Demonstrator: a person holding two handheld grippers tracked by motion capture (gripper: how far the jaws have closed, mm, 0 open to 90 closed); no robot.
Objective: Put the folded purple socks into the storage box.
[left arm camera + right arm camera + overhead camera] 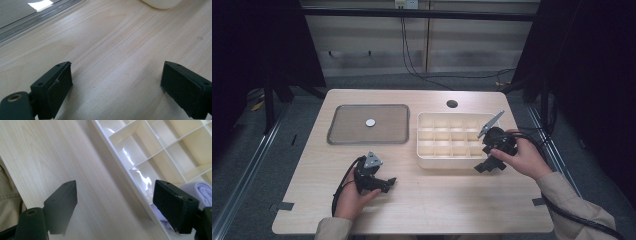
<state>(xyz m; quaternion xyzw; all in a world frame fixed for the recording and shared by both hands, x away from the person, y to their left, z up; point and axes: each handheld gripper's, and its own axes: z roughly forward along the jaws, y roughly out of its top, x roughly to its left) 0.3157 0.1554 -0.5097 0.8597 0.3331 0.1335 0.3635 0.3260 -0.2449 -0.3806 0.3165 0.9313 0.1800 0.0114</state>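
Dim, dark-edged high view; glare on the tray (37, 5); soft, blurred close foregrounds.

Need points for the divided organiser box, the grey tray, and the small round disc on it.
divided organiser box (451, 161): high view, on its near outer wall.
grey tray (344, 141): high view, on its near rim.
small round disc (370, 122): high view, on the disc's centre.

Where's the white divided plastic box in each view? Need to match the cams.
High view: the white divided plastic box sits right of centre on the table.
Left gripper view: its rounded corner pokes in at the top edge, right of centre.
Right gripper view: its compartments run across the upper right.
Shared landmark: the pale wooden tabletop under it.
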